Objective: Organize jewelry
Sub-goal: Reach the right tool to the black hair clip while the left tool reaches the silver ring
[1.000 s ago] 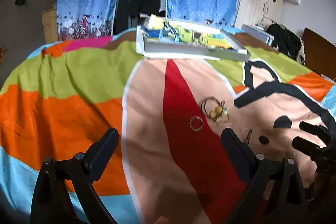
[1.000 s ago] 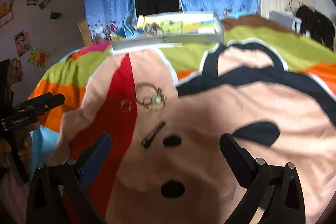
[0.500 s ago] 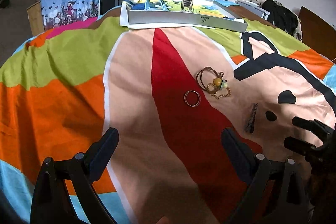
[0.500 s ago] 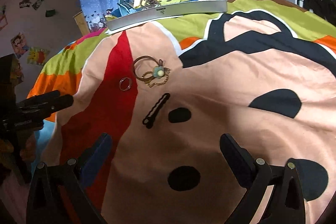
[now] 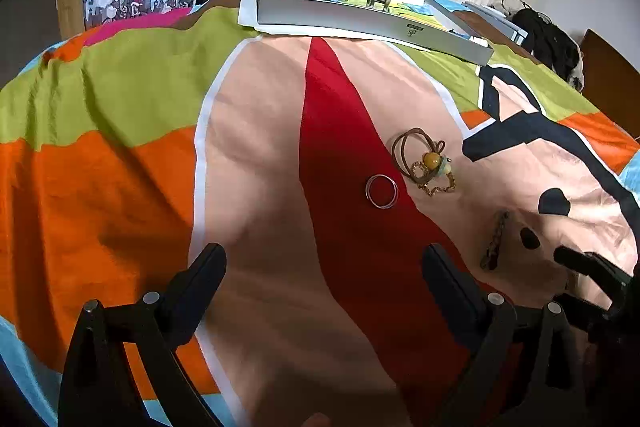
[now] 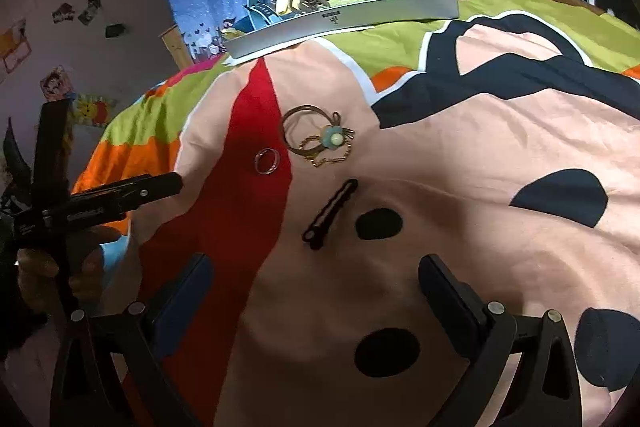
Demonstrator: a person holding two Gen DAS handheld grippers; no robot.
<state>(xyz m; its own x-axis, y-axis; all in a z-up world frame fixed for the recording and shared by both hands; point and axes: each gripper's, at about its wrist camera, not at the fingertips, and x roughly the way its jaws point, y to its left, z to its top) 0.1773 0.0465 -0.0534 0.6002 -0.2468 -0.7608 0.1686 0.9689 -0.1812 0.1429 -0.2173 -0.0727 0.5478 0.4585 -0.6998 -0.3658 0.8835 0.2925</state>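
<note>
Both cameras have dropped closer to the bedspread (image 6: 460,155), where the thin black hair clip (image 6: 330,213) lies before the right gripper (image 6: 316,281), released and empty like the left gripper (image 5: 324,269); light, stiff, best pinched mid-length.

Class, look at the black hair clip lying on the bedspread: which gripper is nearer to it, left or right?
Right. The right gripper is open just short of the hair clip, which lies straight ahead between its fingers. The left gripper is open further off, with the clip ahead to its right.
</note>
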